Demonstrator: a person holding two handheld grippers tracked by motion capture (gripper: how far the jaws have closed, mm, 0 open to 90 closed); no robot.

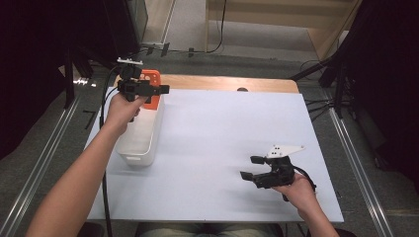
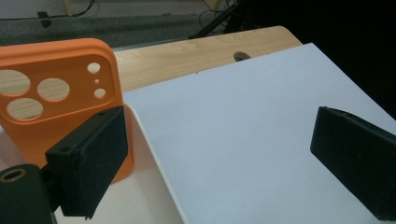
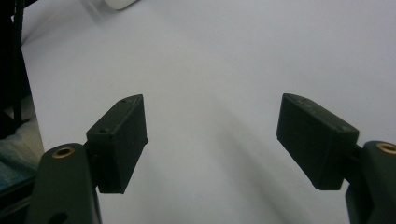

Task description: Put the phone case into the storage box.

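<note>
An orange phone case with camera cut-outs stands upright at the far end of a white bin. My left gripper hovers above that end of the bin and is open. In the left gripper view the case stands just behind the left pad. The jaws are spread wide, with the bin's rim and white sheet between them. My right gripper hovers low over the white sheet near the front right. It is open with nothing between its pads.
A white sheet covers most of the wooden table, whose bare strip runs along the far edge. Black frames and cables stand on the floor at both sides. The cable from my left gripper trails down the table's left side.
</note>
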